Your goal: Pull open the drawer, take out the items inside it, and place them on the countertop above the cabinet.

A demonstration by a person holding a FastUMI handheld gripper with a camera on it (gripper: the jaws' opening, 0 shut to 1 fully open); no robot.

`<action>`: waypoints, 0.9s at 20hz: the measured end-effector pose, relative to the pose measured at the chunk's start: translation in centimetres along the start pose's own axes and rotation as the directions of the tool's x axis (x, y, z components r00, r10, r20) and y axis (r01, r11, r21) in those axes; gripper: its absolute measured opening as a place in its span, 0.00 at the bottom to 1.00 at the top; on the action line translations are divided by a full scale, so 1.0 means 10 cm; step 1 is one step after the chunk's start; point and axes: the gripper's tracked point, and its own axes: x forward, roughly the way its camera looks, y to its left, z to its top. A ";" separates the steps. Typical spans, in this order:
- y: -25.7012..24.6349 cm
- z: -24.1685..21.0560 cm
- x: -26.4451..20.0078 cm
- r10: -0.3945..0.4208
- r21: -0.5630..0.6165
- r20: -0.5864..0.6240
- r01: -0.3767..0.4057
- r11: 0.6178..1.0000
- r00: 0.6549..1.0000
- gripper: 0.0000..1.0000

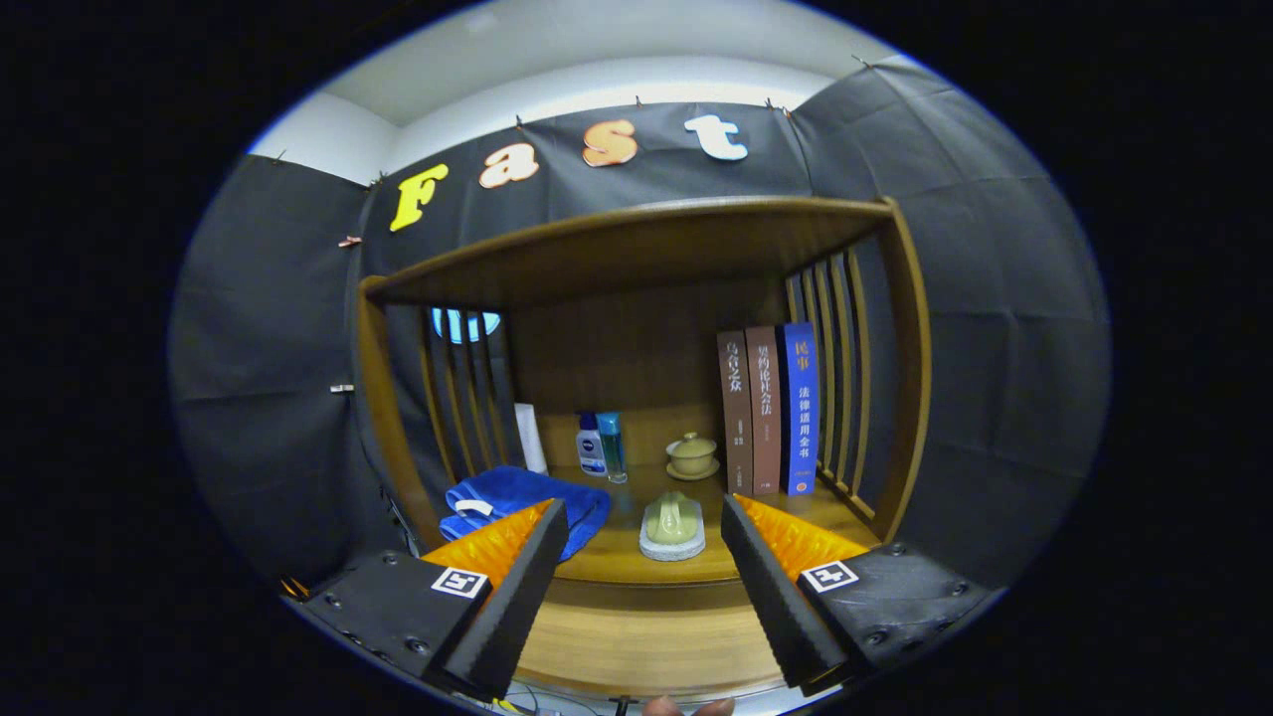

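My gripper (644,522) is open, its two black-padded fingers (517,587) spread wide with nothing between them. Just ahead and below them runs the wooden drawer front (646,636) of the cabinet, shut as far as I can tell. Above it lies the wooden countertop (617,569). On that top, beyond the fingertips, a pale green teapot (672,519) rests on a light coaster. A folded blue towel (517,497) lies to its left, partly behind my left finger.
A small lidded green cup (692,454) on a saucer stands farther back. Two bottles (601,445) stand near the back panel. Three upright books (768,410) lean by the right slatted side. A wooden shelf (636,244) roofs the space. Fingertips of a hand (686,706) show below.
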 end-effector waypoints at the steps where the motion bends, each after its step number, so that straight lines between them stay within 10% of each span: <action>1: 0.06 -0.03 -0.13 0.003 -0.006 0.023 -0.003 1.000 1.000 0.99; 18: 0.25 -2.10 -0.71 -0.058 0.003 -0.070 0.059 0.998 0.996 0.99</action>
